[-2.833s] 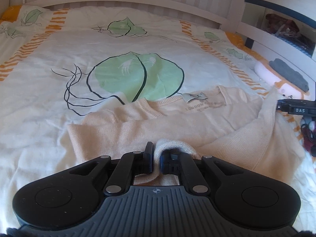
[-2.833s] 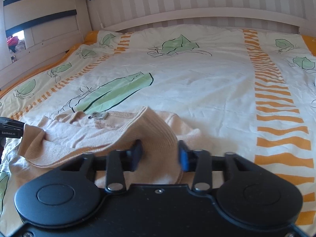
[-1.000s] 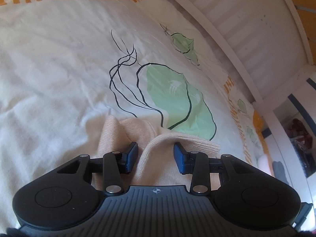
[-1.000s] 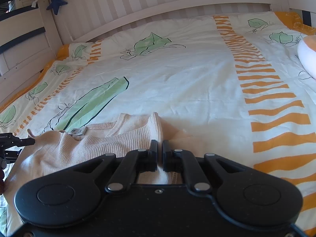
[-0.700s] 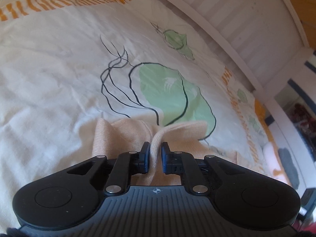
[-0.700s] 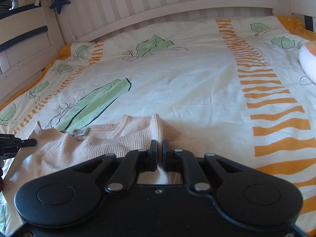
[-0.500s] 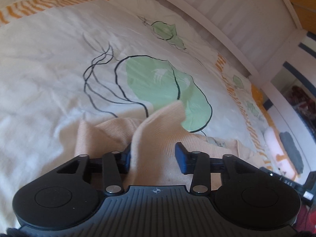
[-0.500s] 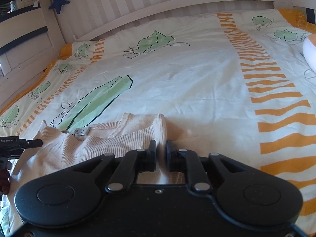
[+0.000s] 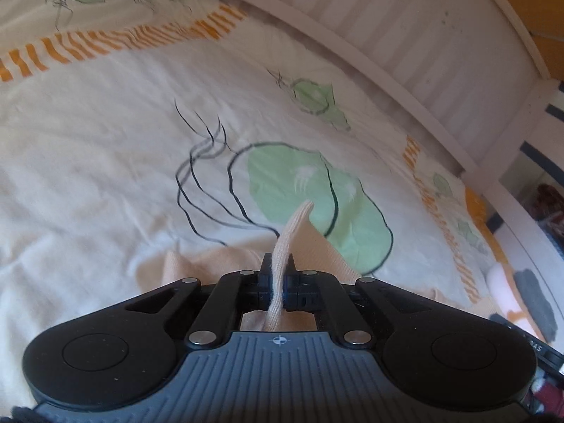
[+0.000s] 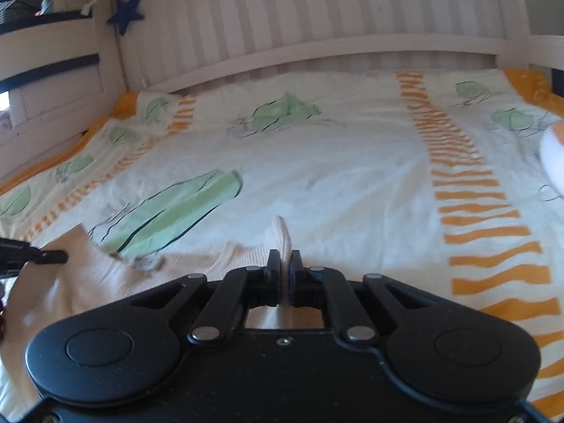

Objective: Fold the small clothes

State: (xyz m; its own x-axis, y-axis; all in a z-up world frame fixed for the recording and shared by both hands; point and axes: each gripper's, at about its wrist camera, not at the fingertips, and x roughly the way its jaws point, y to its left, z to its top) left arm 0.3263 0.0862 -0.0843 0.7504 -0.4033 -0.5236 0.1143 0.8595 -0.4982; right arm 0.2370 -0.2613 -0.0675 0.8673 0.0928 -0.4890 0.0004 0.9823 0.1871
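A small cream knitted sweater [image 9: 317, 246] lies on the bed. My left gripper [image 9: 277, 264] is shut on a fold of its edge, which stands up between the jaws. In the right wrist view the sweater [image 10: 105, 275] spreads to the left, its neck label [image 10: 146, 262] showing. My right gripper [image 10: 284, 261] is shut on another pinched fold of the sweater. The tip of the left gripper shows at the left edge of the right wrist view [image 10: 31, 252].
The bed cover [image 9: 105, 162] is white with green leaf prints and orange stripes. A white slatted bed frame [image 10: 317, 53] runs along the back. A pink pillow with a grey cloth [image 9: 528, 292] lies at the right.
My left gripper opened on the sweater edge, then shut on a fold of it and lifted. My right gripper loosened briefly and is shut again, holding its fold higher.
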